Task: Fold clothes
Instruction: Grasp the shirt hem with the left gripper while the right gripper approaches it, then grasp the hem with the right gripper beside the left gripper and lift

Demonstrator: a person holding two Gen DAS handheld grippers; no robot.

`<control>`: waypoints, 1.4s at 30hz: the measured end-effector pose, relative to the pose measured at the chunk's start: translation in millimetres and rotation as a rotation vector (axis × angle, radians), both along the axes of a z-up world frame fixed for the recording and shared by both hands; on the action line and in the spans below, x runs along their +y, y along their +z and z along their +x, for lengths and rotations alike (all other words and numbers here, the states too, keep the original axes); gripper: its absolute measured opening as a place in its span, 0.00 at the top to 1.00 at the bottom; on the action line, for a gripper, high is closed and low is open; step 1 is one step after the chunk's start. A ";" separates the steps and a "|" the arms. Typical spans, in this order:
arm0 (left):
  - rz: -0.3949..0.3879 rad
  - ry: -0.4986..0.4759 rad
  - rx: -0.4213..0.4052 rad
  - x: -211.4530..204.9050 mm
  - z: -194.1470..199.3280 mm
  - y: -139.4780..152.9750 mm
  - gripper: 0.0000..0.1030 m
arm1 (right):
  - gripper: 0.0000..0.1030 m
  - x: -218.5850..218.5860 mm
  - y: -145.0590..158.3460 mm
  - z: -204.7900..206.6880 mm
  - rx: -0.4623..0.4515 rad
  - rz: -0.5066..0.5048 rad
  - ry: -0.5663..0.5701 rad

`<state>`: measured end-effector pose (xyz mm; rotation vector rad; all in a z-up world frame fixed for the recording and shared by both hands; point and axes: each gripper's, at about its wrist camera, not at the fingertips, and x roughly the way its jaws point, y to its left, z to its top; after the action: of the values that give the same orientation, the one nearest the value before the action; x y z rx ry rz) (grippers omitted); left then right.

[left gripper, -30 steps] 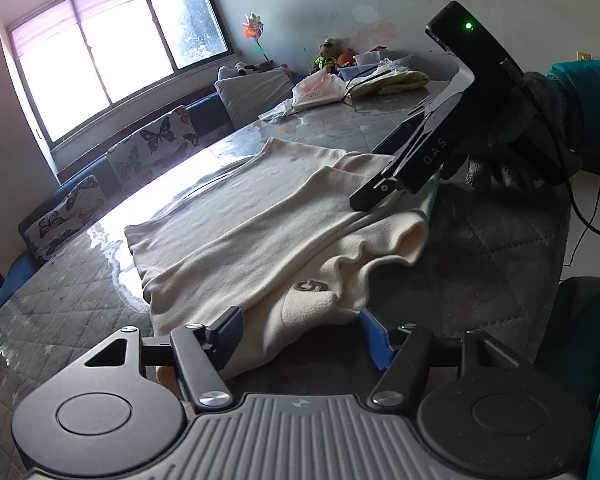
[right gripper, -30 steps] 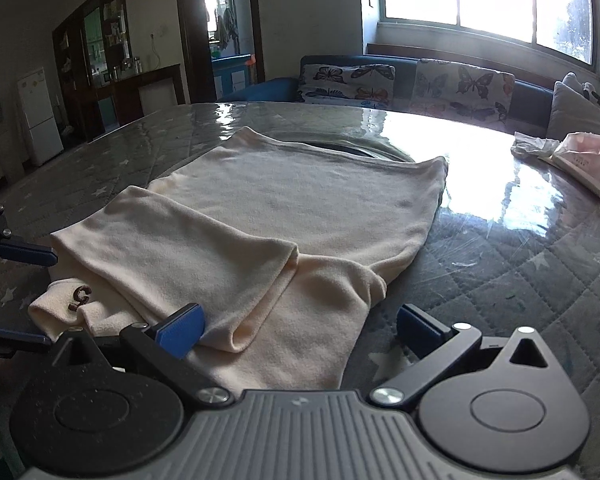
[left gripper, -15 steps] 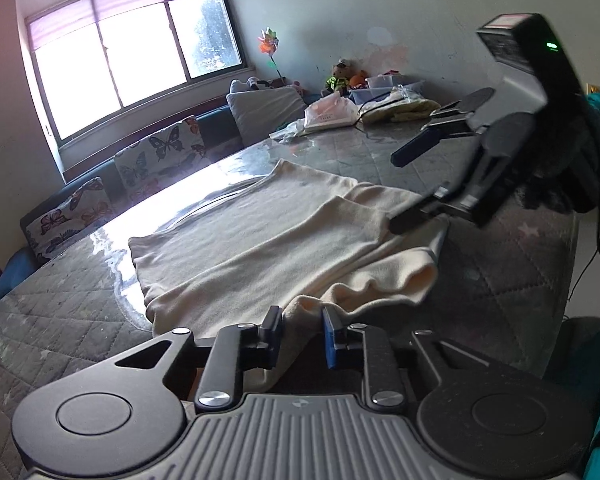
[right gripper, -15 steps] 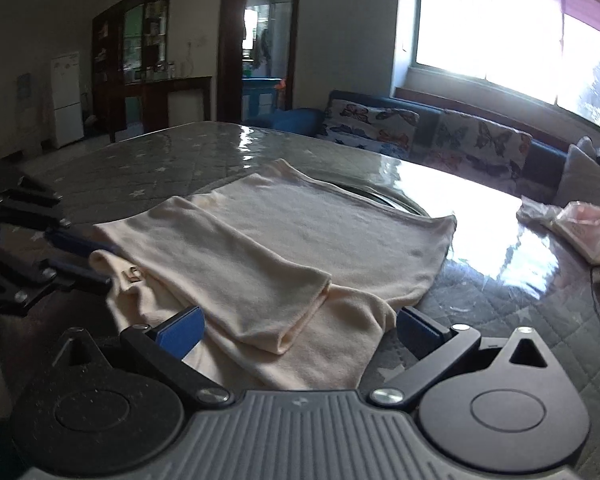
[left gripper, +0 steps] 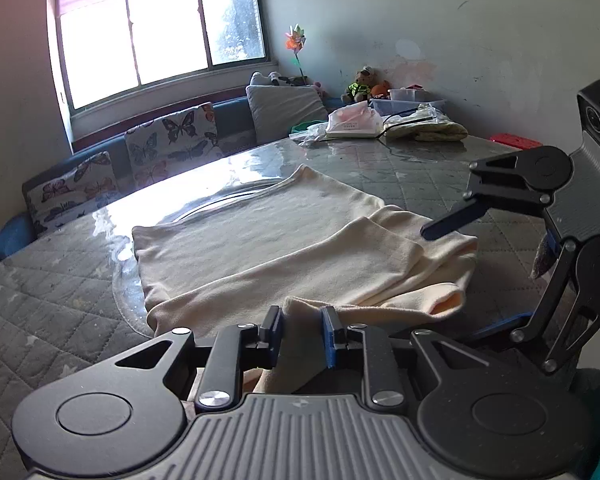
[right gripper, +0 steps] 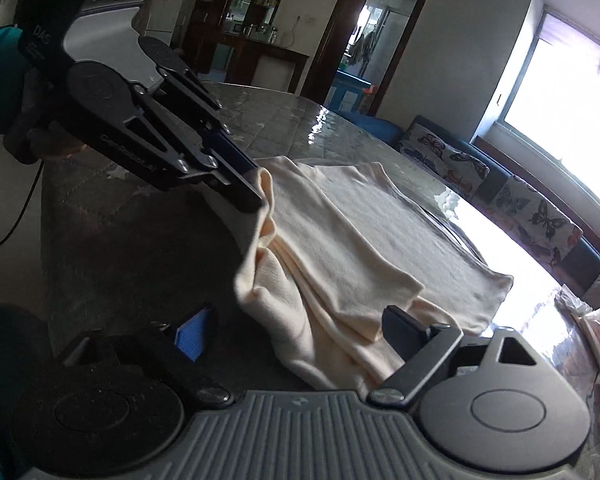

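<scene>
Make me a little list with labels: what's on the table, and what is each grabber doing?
cloth: cream garment, partly folded, flat on the table
left gripper: shut on the garment's near edge, lifting it
right gripper: jaws closing, garment's near corner between them, pads not pressing yet
far end: bags and cloths

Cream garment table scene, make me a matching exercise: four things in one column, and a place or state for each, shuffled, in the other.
Things:
1. left gripper
2. right gripper
3. butterfly cushions
4. teddy bear

Places or states:
A. on the bench under the window
B. jaws closing, cloth between them
C. in the far corner by the wall
D. shut on a bunched edge of the cream garment

Pairs: 1-D, 2-B, 3-A, 4-C
</scene>
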<state>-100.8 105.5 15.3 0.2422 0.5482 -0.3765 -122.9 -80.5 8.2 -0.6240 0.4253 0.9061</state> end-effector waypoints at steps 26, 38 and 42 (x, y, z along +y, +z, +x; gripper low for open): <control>0.118 -0.016 -0.045 3.0 -11.5 -15.7 0.75 | 0.61 -0.7 9.7 29.9 0.131 0.078 -0.077; 0.148 -0.026 -0.056 3.9 -12.6 -20.5 0.84 | 0.89 -4.0 9.5 26.2 0.121 0.106 -0.085; 0.105 -0.016 -0.070 6.4 -18.3 -10.6 0.90 | 0.90 -8.6 16.7 22.3 0.123 0.138 -0.076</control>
<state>-119.1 111.9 4.7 0.3596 0.4978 -0.3541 -100.6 -89.1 24.9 -0.4250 0.4891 0.8958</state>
